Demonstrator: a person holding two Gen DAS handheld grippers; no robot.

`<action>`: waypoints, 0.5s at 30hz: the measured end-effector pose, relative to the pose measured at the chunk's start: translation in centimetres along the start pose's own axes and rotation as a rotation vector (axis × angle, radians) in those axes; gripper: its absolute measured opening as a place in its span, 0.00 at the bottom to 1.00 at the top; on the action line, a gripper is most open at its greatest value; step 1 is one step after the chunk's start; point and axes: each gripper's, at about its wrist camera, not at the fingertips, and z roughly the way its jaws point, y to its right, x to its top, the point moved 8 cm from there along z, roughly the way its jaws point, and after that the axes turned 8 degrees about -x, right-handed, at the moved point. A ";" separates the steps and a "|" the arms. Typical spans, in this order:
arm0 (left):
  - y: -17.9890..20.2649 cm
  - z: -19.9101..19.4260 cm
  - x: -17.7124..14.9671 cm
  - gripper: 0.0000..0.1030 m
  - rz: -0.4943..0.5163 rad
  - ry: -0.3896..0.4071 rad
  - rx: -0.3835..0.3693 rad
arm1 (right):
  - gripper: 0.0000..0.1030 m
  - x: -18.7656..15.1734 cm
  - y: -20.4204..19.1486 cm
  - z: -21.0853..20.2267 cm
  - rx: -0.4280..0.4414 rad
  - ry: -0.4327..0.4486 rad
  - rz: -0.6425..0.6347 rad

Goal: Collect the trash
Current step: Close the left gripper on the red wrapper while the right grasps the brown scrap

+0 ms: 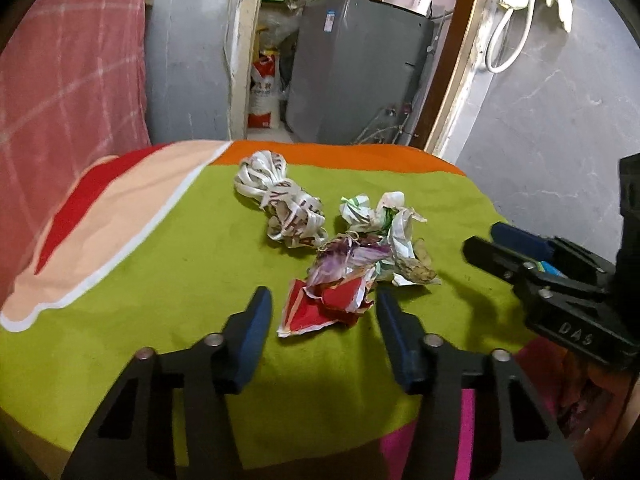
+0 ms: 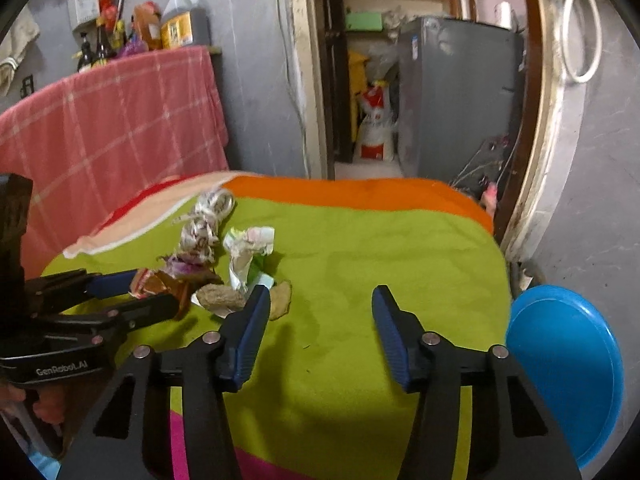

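Lime-green cloth (image 1: 160, 280) covered the table, and the trash lay on it in a loose heap: a white printed bag (image 1: 280, 204) twisted into a bundle, crumpled white paper (image 1: 372, 216), purple peel (image 1: 344, 260) and a torn red wrapper (image 1: 324, 308). The left gripper (image 1: 324, 304) stood part open, its blue pads flanking the red wrapper's near end without pressing on it. The right gripper (image 2: 318, 300) was likewise part open over bare green cloth, empty, the brown scraps (image 2: 224, 298) just beside its left pad. A blue plate (image 2: 568, 376) sat at the table's right edge.
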 end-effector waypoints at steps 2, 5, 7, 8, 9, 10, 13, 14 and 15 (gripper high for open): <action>-0.2 0.3 -0.1 0.33 -0.017 -0.011 -0.017 | 0.43 0.0 -0.5 0.6 0.017 -0.027 -0.011; -0.6 0.2 0.0 0.27 -0.044 -0.007 -0.029 | 0.39 -0.1 -1.3 1.7 0.039 -0.080 -0.039; -0.9 0.2 0.1 0.24 -0.061 -0.004 -0.029 | 0.38 -0.4 -1.6 2.4 0.035 -0.116 -0.062; -0.9 0.1 0.1 0.23 -0.068 -0.003 -0.030 | 0.37 -0.5 -1.8 2.7 0.028 -0.132 -0.075; -1.1 0.1 0.1 0.23 -0.075 -0.001 -0.033 | 0.37 -0.5 -2.0 2.8 0.025 -0.142 -0.092; -1.0 0.0 0.1 0.22 -0.078 0.000 -0.033 | 0.36 -0.6 -2.1 2.9 0.023 -0.145 -0.101; -0.8 0.1 0.4 0.21 -0.086 0.005 -0.030 | 0.36 -0.7 -2.5 3.2 0.012 -0.161 -0.128; -0.8 0.1 0.4 0.20 -0.088 0.006 -0.028 | 0.36 -0.8 -2.6 3.3 0.013 -0.169 -0.132; -0.6 0.1 0.4 0.20 -0.090 0.007 -0.027 | 0.36 -0.8 -2.6 3.5 0.016 -0.176 -0.133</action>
